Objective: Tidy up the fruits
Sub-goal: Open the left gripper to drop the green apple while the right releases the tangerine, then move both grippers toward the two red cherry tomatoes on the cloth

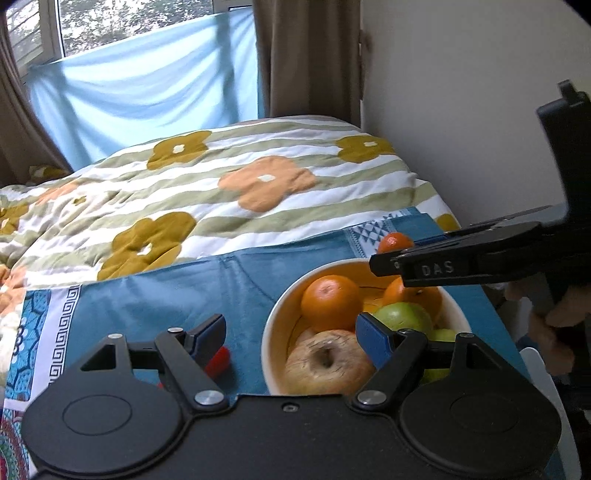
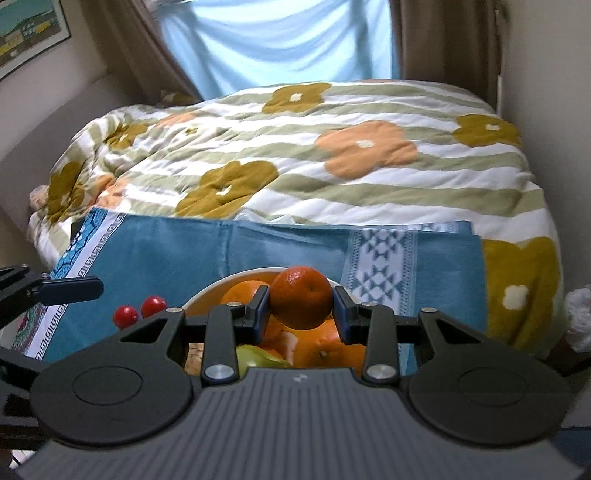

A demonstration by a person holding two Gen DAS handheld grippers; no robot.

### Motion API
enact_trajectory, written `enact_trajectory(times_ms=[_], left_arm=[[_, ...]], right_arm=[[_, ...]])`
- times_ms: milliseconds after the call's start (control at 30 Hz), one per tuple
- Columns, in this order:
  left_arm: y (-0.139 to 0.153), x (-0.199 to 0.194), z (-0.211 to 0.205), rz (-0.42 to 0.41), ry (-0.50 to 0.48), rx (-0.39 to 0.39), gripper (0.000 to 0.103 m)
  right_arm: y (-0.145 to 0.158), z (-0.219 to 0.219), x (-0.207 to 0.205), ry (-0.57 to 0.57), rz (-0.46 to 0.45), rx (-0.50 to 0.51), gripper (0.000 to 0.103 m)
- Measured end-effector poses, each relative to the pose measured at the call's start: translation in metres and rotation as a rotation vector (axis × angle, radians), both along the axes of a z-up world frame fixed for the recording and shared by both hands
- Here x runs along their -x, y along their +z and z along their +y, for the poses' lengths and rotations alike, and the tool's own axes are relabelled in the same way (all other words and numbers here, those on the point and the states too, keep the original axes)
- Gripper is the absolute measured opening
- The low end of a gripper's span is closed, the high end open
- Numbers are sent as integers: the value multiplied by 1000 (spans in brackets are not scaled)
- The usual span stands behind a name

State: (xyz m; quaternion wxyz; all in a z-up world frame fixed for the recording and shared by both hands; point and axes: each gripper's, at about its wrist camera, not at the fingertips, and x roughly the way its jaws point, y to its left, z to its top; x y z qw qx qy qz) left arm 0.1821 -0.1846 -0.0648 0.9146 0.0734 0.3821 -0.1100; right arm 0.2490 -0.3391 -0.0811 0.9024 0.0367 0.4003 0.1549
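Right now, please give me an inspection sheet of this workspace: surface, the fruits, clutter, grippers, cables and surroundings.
Surface: blue patterned cloth spread at the foot of a bed.
Job's things: white bowl holding two oranges, green apples and a pale yellowish apple; two small red fruits lie on the cloth beside the bowl.
Clutter: nothing seen.
Grippers: right gripper is shut on a mandarin, held above the bowl; left gripper is open, nothing between its pads, near the bowl's rim.
Cables: nothing seen.
Surroundings: floral striped quilt, light blue sheet over the window, brown curtains, framed picture on the wall.
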Motion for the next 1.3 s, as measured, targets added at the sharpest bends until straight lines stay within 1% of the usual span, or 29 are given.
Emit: enact_trajectory(times_ms=[167,233,267,300,333,400,533,733,900,1033,1167,1300], left_arm=[[-4,1,4,5,26,8,81],[-4,2,6,5,36,10,81],[-5,3,6,5,40,8,81],[-5,4,7,5,45,6,81],[-4,5,7,6,51,6,81],[-3,9,9,5,63,10,81],[2,17,12,-3,82,21,81],[16,34,19,-30,109,22,81],[31,53,32,-60,159,20,81],[41,66,47,-70,230,26,81],[50,77,63,-64,303,26,82],[54,80,79,-43,374,14,90]], right_arm=[[-11,5,-9,23,-1,19,51],[-13,5,-9,37,-4,11,54],[-12,4,-8,37,-13,3,59],[-12,3,-7,32,-19,-1,74],[-10,1,-5,24,-27,-9,85],[-7,-4,-1,11,-39,-25,90],[-1,-9,7,-9,-37,-29,95],[13,-16,22,-26,-50,-24,96],[29,-13,36,-12,-64,16,96],[45,-6,45,31,-79,28,96],[61,11,47,93,-90,39,96],[74,32,44,156,-99,28,96]])
